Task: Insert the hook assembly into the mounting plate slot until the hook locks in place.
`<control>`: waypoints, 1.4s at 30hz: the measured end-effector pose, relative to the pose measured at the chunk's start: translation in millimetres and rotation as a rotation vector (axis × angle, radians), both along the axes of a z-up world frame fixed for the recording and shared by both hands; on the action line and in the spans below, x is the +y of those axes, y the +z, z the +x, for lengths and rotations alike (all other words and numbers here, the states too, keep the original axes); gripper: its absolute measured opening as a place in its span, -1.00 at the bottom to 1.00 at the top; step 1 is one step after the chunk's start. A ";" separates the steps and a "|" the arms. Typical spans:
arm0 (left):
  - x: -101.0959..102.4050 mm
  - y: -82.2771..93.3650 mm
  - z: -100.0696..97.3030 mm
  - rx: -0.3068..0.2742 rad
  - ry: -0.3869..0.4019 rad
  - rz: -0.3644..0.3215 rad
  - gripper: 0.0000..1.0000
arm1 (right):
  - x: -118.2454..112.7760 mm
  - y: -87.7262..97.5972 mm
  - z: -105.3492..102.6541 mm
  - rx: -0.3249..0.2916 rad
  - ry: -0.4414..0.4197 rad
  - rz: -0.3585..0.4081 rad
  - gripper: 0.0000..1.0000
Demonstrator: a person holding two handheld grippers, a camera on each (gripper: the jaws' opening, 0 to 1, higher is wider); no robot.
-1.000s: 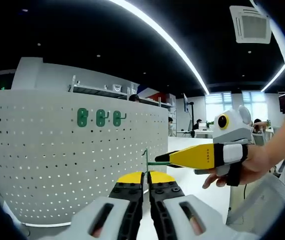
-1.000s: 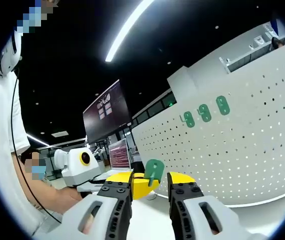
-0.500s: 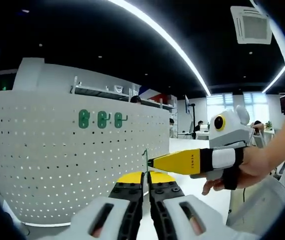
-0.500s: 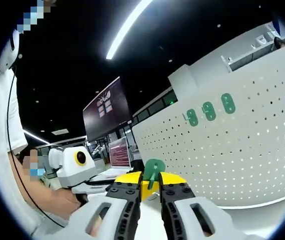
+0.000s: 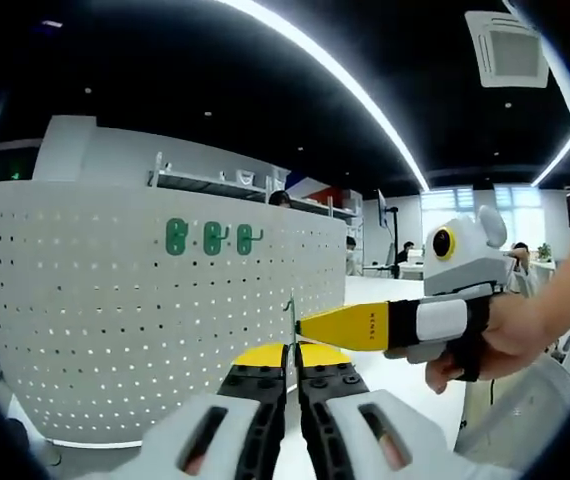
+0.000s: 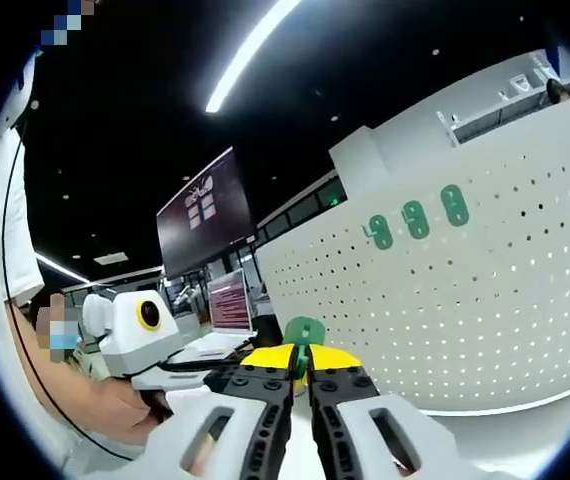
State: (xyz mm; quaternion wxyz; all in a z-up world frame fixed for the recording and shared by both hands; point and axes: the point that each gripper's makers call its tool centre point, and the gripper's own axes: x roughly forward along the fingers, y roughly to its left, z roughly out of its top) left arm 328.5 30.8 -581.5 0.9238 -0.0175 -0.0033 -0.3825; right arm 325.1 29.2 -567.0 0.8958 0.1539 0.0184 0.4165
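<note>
A: Both tools pinch one green hook assembly [image 6: 305, 333] midair, well short of the pegboard [image 5: 115, 300]?

B: Yes. Left tool [image 5: 292, 352] and right tool [image 6: 301, 358] pulling unevenly could twist it loose

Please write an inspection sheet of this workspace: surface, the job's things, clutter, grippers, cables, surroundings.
Surface: curved white perforated panel wall, upright ahead of both grippers.
Job's things: three green plastic hooks already mounted in a row on the panel; a small green hook piece sits between the two grippers.
Clutter: nothing seen.
Grippers: left gripper shut on the green piece's thin edge; right gripper shut on the same piece, its yellow tip meeting it from the right in the left gripper view.
Cables: thin black cord along the person's white sleeve.
Surroundings: dark ceiling with long light strips, wall screen, desks behind.
</note>
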 end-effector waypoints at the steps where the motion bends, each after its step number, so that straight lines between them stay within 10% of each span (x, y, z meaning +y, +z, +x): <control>1: -0.1 -0.2 0.2 0.002 0.000 0.000 -0.96 | -0.1 -0.1 -0.2 0.005 -0.001 0.004 -0.96; 26: 0.0 3.8 -0.5 0.023 -0.032 -0.036 -0.90 | 0.3 4.7 -2.3 0.004 -0.010 -0.012 -0.99; 33: 3.6 -16.5 7.9 0.095 0.005 0.027 0.17 | -5.5 7.4 1.4 0.011 -0.016 -0.003 -0.98; 42: 5.8 -17.5 8.0 0.109 0.013 0.012 0.34 | -3.4 6.6 0.5 0.028 -0.008 -0.001 -0.98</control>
